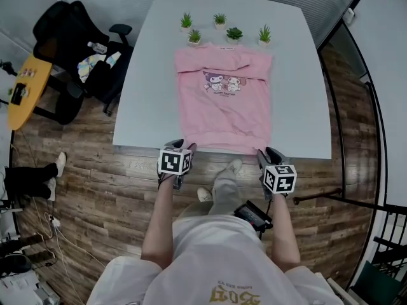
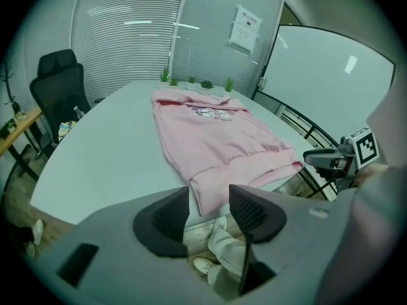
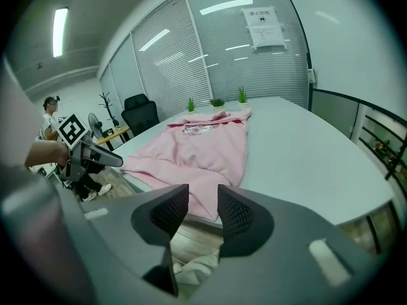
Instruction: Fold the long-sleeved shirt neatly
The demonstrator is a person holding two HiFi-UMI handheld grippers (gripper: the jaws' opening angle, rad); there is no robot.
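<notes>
A pink long-sleeved shirt point(image 1: 222, 100) with a cartoon print lies flat on the white table point(image 1: 146, 94), sleeves tucked in, hem along the near edge. My left gripper point(image 1: 184, 147) hovers at the hem's left corner, and my right gripper point(image 1: 266, 154) at its right corner. In the left gripper view the shirt point(image 2: 210, 132) stretches away beyond the left gripper point(image 2: 210, 211), whose jaws stand apart with nothing between the pads. The right gripper point(image 3: 202, 211) is likewise open just short of the shirt's point(image 3: 197, 145) hem corner, with no cloth pinched.
Several small potted plants point(image 1: 219, 27) stand in a row past the collar. A black office chair point(image 1: 70, 37) and a yellow side table point(image 1: 25, 88) are left of the table. A dark railing point(image 1: 375, 138) runs along the right. My legs are at the near edge.
</notes>
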